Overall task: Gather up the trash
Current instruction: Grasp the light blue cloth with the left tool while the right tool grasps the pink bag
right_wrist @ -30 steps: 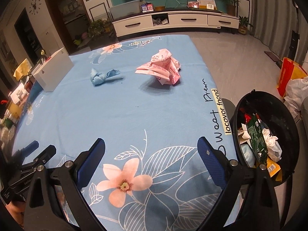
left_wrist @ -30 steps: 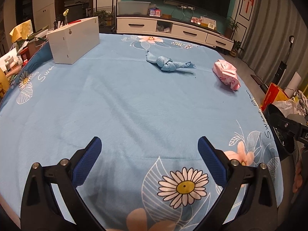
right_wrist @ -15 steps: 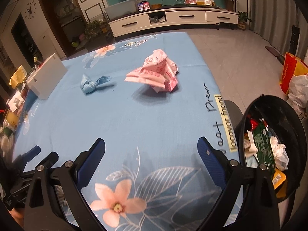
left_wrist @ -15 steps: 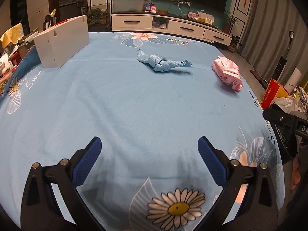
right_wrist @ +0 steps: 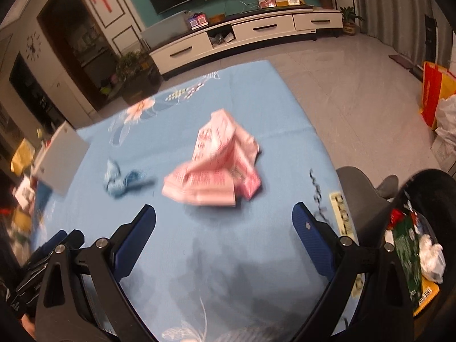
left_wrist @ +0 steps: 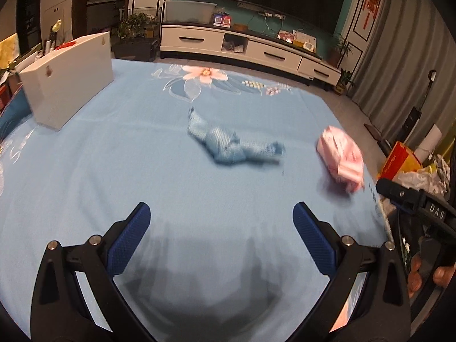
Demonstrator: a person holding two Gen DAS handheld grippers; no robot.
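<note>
Warm, dim indoor light gives everything an orange cast. Soft grey shadows of both tools fall on the blue tablecloth [left_wrist: 119, 176] between and just behind the fingers. Ahead of the fingers, motion blur smears the pink wrapper [right_wrist: 216, 162] and blue rag [left_wrist: 230, 146]. Fisheye bending curves the edges; corners go black.

Blurred: blue knotted cloth [left_wrist: 228, 145], weave unreadable; pink wrapper [right_wrist: 216, 165], print illegible. Cut off at frame edge: black trash bin [right_wrist: 436, 188], contents only partly seen; white box [right_wrist: 61, 161]. Tablecloth lettering [right_wrist: 340, 213] smeared, partly hidden behind the right gripper's [right_wrist: 223, 228] finger.
</note>
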